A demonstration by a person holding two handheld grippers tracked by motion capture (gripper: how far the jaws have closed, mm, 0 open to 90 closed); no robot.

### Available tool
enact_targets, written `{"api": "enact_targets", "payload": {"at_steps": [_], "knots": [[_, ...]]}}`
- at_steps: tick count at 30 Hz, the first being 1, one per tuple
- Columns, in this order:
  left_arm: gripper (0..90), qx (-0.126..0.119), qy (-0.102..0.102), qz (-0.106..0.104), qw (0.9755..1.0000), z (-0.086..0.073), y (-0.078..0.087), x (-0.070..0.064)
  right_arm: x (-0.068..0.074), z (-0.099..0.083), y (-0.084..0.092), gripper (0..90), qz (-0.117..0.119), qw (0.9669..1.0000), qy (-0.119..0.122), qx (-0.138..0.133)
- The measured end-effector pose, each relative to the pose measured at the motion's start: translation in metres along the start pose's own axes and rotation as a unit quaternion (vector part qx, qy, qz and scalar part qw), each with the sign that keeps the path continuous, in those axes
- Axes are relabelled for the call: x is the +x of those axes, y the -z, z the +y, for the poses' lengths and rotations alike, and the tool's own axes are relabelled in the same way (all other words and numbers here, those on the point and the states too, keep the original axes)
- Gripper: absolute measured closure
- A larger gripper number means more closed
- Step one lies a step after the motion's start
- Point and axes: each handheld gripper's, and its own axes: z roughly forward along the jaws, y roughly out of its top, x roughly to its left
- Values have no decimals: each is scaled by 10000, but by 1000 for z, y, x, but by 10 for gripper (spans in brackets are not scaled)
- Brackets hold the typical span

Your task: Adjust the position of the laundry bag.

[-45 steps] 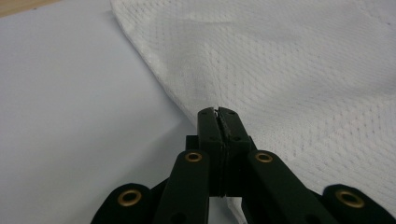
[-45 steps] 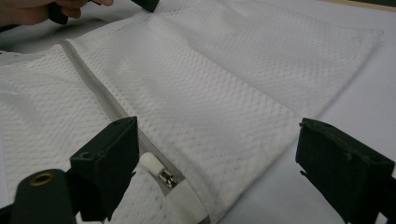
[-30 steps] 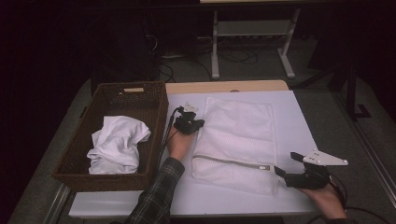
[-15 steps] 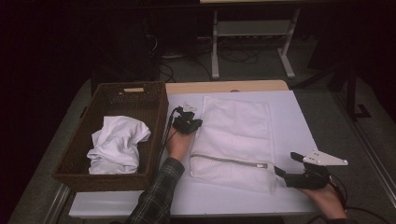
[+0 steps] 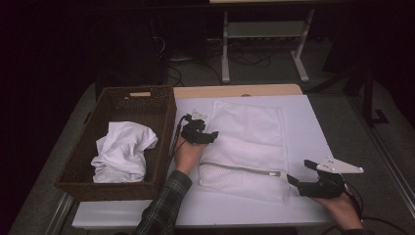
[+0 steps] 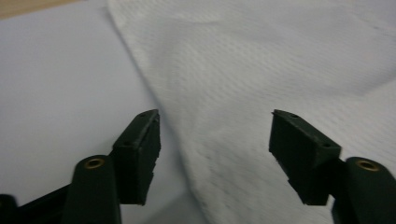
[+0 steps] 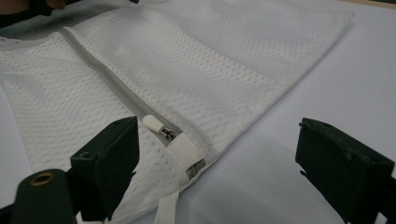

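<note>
Now I see my left hand-held gripper (image 6: 215,154), jaws just opened wide, over the flat white mesh zip bag (image 6: 280,70); my right hand-held gripper (image 7: 219,168) gapes beside its grey zipper (image 7: 107,74).

We see our right gripper (image 7: 217,154) with jaws wide apart at the bottom of the frame. Between them, left of centre, lies the mesh laundry bag's (image 7: 187,70) white zipper pull (image 7: 154,123), untouched.

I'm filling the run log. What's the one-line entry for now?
left gripper: just opened, off mesh bag | right gripper: open near zipper pull | basket: holds cloth
</note>
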Motion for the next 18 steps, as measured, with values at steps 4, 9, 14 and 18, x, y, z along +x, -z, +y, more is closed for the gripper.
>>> {"api": "enact_targets", "payload": {"at_steps": [4, 9, 14, 18], "knots": [[241, 7, -79, -34, 10000, 0, 7, -6, 0, 0, -1, 130, 7, 10000, 10, 18], [170, 66, -285, -207, 9994, -4, 16, -17, 1, 1, -1, 133, 4, 10000, -3, 70], [132, 68, -357, -358, 9987, -9, 25, -25, 1, 1, -2, 134, 4, 10000, -13, 86], [131, 75, -375, -414, 9984, -14, 30, -29, 1, 0, -2, 135, 6, 9999, -37, 100]]}}
